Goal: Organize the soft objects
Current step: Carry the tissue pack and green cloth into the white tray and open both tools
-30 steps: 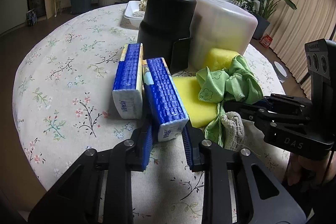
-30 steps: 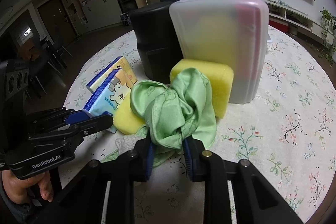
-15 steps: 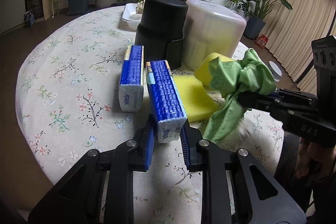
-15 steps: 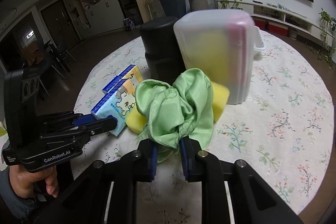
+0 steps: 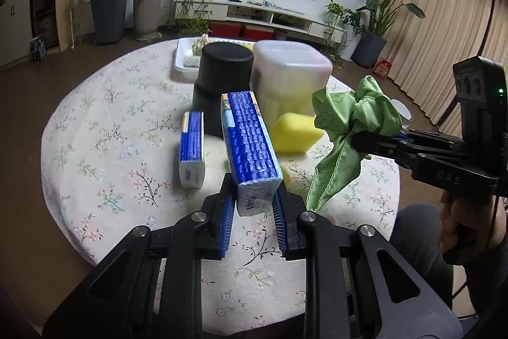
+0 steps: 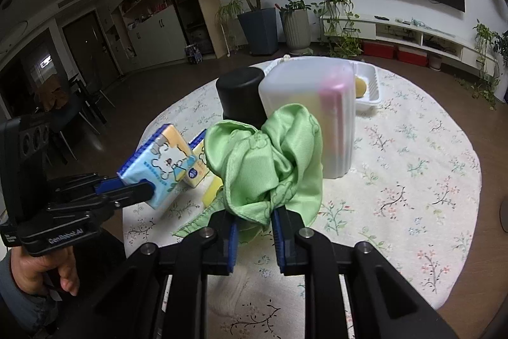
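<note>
Both picks now off the cloth-covered table (image 5: 95, 132); our left gripper (image 5: 254, 205) clamped on tissue pack (image 5: 250, 142), right gripper (image 6: 254, 231) clamped on green cloth (image 6: 263, 167); both lifted since a second ago; we judge stowing comes next.

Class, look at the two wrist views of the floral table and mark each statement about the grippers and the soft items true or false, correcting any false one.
1. The left gripper is shut on a blue tissue pack. True.
2. The right gripper is empty. False: it is shut on the green cloth.
3. A second tissue pack lies on the table. True.
4. The black container stands on the floor. False: it stands on the table beside the translucent white bin.
5. The yellow sponge is held by a gripper. False: it rests on the table, with no gripper on it.
</note>
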`<state>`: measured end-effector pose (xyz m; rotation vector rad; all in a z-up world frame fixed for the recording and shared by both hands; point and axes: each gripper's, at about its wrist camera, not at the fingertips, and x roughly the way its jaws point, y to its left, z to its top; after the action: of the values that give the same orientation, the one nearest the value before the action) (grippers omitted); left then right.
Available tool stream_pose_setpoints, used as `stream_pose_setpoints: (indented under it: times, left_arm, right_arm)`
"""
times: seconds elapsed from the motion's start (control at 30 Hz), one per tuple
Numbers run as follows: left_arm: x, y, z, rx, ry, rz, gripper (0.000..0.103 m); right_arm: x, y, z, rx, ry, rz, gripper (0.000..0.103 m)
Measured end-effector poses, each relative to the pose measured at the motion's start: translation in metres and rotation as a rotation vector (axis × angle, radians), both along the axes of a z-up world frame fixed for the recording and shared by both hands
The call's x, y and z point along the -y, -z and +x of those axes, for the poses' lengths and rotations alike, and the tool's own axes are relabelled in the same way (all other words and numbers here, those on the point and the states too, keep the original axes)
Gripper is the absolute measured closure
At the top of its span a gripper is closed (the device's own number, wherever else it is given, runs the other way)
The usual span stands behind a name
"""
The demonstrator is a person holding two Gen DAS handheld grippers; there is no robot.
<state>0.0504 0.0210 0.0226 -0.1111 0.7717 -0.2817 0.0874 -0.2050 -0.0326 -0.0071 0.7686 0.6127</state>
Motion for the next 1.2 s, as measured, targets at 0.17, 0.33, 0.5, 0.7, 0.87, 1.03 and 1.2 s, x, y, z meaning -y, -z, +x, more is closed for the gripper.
stream_pose_setpoints:
  times: [0.17, 0.33, 0.5, 0.7, 0.87, 1.03, 1.2]
  left_arm:
    - [0.002, -0.008, -0.004, 0.008, 0.016, 0.004, 0.083]
    - [0.000, -0.023, -0.003, 0.028, 0.026, 0.014, 0.083]
    - [-0.012, -0.042, 0.011, 0.057, 0.021, 0.037, 0.083]
    - [-0.032, -0.067, 0.043, 0.090, 0.004, 0.068, 0.083]
    - [-0.044, -0.085, 0.080, 0.102, -0.001, 0.094, 0.083]
    - [-0.048, -0.096, 0.119, 0.105, 0.003, 0.131, 0.083]
    - [-0.053, -0.094, 0.167, 0.090, 0.008, 0.156, 0.083]
  right_arm:
    - [0.001, -0.007, -0.001, 0.003, -0.002, -0.009, 0.083]
    - [0.011, -0.021, -0.004, 0.017, 0.010, -0.013, 0.083]
    - [0.027, -0.040, 0.003, 0.045, 0.039, -0.019, 0.083]
    - [0.054, -0.069, 0.029, 0.092, 0.089, -0.050, 0.083]
    - [0.067, -0.090, 0.062, 0.134, 0.121, -0.093, 0.083]
    - [0.073, -0.098, 0.107, 0.137, 0.138, -0.108, 0.083]
    - [0.065, -0.097, 0.156, 0.128, 0.131, -0.136, 0.083]
